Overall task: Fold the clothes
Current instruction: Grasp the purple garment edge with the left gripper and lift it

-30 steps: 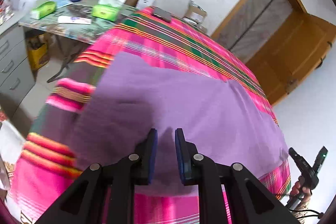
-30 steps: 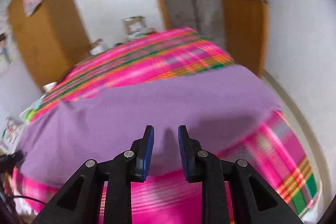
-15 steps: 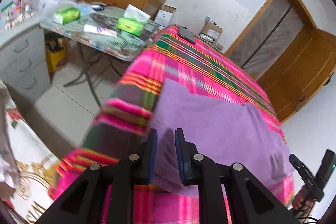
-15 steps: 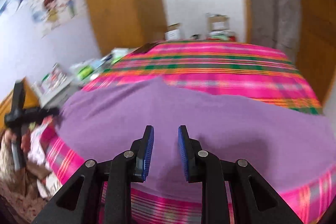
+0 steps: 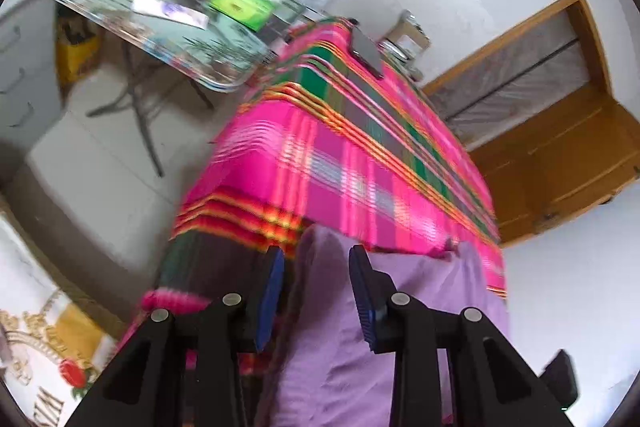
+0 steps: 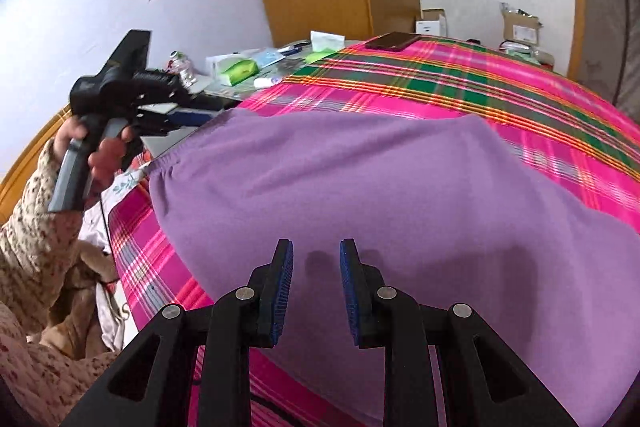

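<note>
The left tool (image 5: pixel 316 291) has its blue ribbed pads spreading apart at the left edge of the purple garment (image 6: pixel 380 187), with a raised fold of that cloth standing between them; the blur makes it hard to say, but the pads seem no longer to press on it. The right tool (image 6: pixel 316 291) hovers with its pads parted and nothing between them, over the near middle of the garment, casting a shadow on it. The garment lies spread across the near part of the bed (image 6: pixel 500 87), a soft, matte, fleece-like knit with a gathered elastic hem at its left end and only gentle wrinkles. It looks laid out or perhaps folded once into a broad slab, so the tighter folds seem still to come. Beneath it the bedspread is a bright pink woven plaid with green and orange stripes; a dark phone (image 6: pixel 392 41) rests at its far end, and a cluttered glass-topped worktop (image 5: pixel 168 27) stands beside the bed.
</note>
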Tool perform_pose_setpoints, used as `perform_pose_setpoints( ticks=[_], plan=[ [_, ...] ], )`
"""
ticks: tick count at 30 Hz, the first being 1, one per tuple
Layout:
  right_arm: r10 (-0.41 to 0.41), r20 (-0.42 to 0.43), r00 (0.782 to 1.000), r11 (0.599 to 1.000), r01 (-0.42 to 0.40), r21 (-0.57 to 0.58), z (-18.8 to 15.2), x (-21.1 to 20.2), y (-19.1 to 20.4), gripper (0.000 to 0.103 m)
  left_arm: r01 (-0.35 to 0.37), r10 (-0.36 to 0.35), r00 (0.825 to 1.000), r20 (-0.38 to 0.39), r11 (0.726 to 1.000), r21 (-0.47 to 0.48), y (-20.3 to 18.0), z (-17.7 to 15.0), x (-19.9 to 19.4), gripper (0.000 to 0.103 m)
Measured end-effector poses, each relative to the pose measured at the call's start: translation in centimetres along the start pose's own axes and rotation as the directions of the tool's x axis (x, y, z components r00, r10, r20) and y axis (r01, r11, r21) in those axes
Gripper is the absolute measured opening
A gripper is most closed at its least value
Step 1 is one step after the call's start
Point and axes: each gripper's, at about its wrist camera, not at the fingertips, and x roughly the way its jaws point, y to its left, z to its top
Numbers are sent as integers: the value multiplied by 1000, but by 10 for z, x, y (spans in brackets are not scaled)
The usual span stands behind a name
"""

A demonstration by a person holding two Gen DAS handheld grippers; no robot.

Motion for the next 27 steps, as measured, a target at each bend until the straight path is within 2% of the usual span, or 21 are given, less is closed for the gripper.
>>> perform_pose_setpoints(
  ticks=[4,6,8,10,11,14,16,18,21,25,27],
  plan=[
    [10,-12,1000,1000,-10,12,2,9,0,25,-1,-1,998,-63,1000,-18,-1,2,15,34],
    [11,-15,1000,1000,-11,23,3,12,-1,25,-12,12,997,-70,1000,3,-6,2,20,29],
    [16,-18,1000,999,-16,34,4,15,-2,25,-35,36,998,-60,999,17,-8,2,20,23],
    [20,-20,1000,999,-19,42,5,18,-3,25,-21,20,999,-44,1000,-17,-5,3,18,18],
    [23,-21,1000,999,-22,47,4,19,-3,25,-17,16,1000,-24,1000,-26,-4,3,15,11],
    [25,-22,999,998,-24,57,3,21,-5,25,-25,26,998,58,999,-29,-5,1,1,7],
    [24,-22,999,998,-23,65,2,20,-7,25,-58,61,990,124,998,-30,-4,-3,-8,6],
    [22,-23,999,997,-21,71,2,20,-7,25,-64,68,991,119,997,-33,-1,-5,-6,6],
    [18,-28,999,997,-16,69,1,22,-7,25,-117,117,987,114,993,-10,-3,-10,1,7],
    [10,-23,1000,998,-8,57,2,21,-3,25,-106,110,988,111,993,-45,4,-5,2,11],
    [9,-18,1000,999,-8,52,2,20,-1,25,-137,142,981,130,989,-46,7,-8,-5,12]
  ],
)
